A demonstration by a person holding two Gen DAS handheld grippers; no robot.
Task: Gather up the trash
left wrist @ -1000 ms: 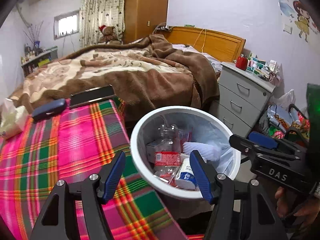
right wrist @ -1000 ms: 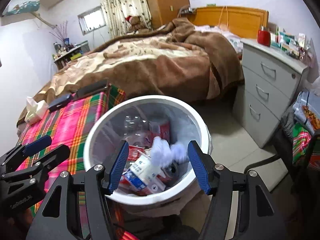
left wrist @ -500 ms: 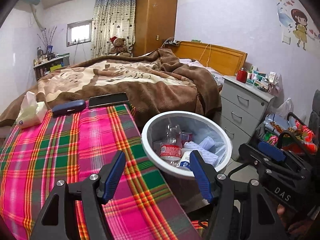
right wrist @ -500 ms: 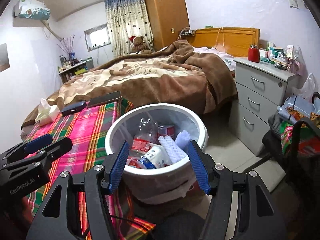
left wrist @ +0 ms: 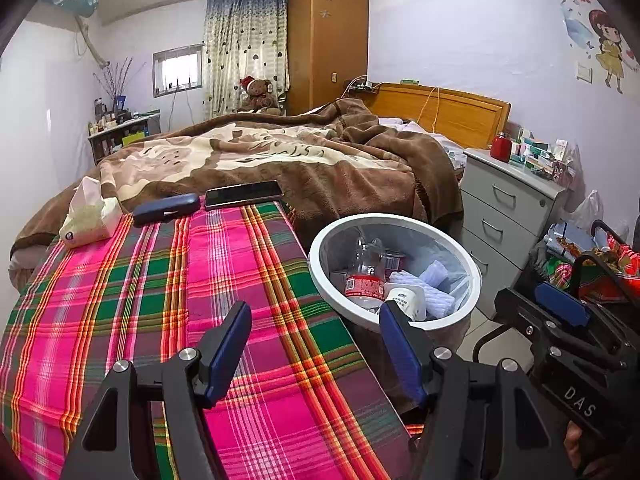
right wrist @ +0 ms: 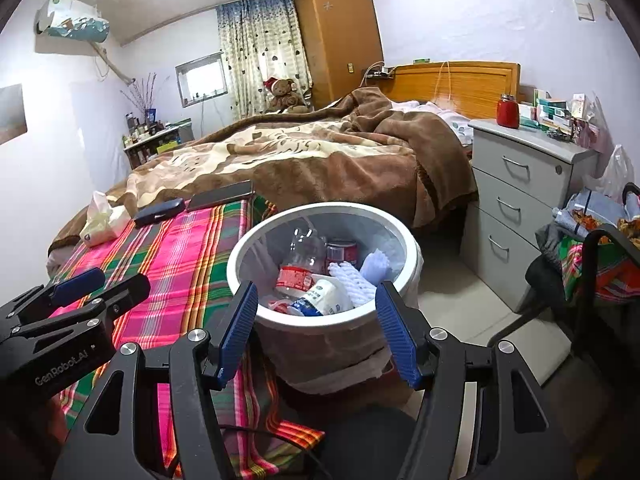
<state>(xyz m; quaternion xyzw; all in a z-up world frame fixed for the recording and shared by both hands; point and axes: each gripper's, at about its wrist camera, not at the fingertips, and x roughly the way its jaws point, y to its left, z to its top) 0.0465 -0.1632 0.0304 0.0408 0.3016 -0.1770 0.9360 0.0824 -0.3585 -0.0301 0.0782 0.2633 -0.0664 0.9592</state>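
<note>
White-rimmed trash bin [right wrist: 320,326] stands on the floor just beside the worktop [left wrist: 120,300], which is covered in pink-and-green plaid cloth. Bin contents visible from the right wrist view: clear plastic bottle with red label [right wrist: 298,268], red can [right wrist: 341,251], white carton with blue print [right wrist: 322,298], white foam netting [right wrist: 352,280]. All lie inside the rim; nothing hangs over it.

Left tongs [left wrist: 314,354]: released, jaws apart, nothing between the pads, held over the cloth near the bin. Right tongs [right wrist: 316,330]: released, jaws apart, empty; the bin only appears between them from behind.

Left on the worktop, at its far edge: tissue pack [left wrist: 90,216], dark blue case [left wrist: 166,209], phone [left wrist: 244,194]. None of these reads as rubbish. No loose scrap visible on the cloth.

Judgement: collection looks essentially complete for this surface. Clutter on the nightstand [right wrist: 524,172] and bags at the right edge may or may not count as trash; cannot tell. Remaining work, if any, lies off the worktop.
</note>
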